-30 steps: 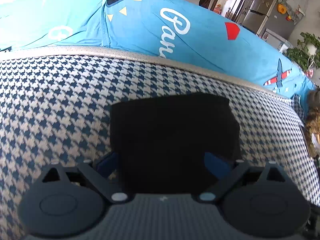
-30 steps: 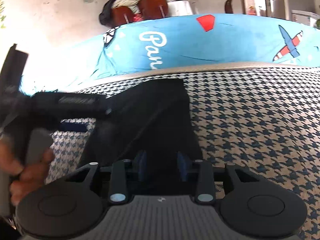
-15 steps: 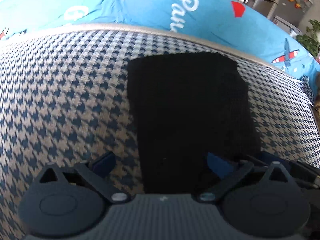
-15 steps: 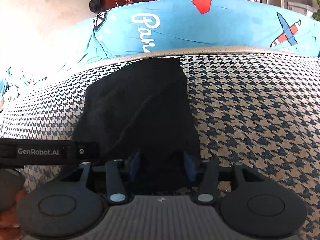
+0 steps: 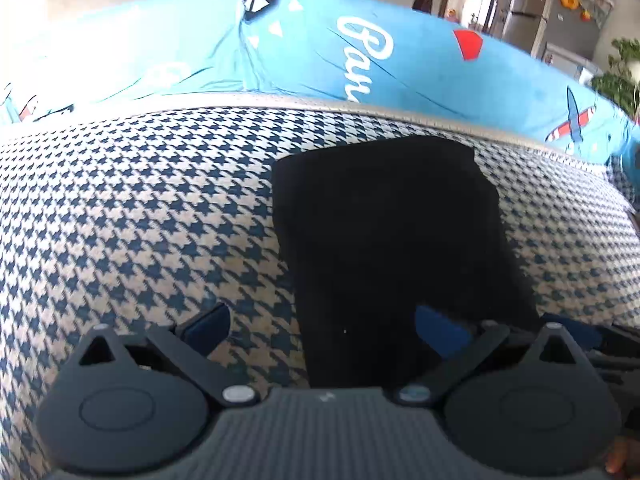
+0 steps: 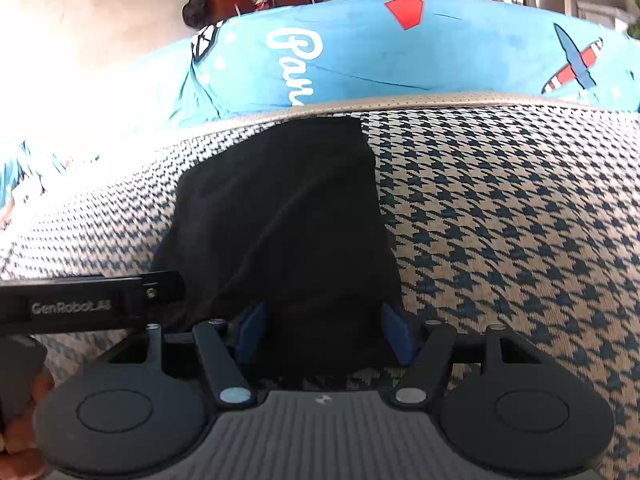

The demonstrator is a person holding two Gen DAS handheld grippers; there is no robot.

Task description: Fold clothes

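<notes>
Black ribbed tool (image 6: 324, 334), blue pads (image 6: 394, 332), "GenRobot.AI" lettering.

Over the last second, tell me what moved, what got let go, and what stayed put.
The right gripper has just been opening: its blue pads, pinched close on the near edge of the black garment before, now stand apart with the cloth loose between them. The left gripper stayed wide open and slid sideways, so the garment now sits right of centre in its view. The folded garment stayed flat on the houndstooth cushion.
</notes>
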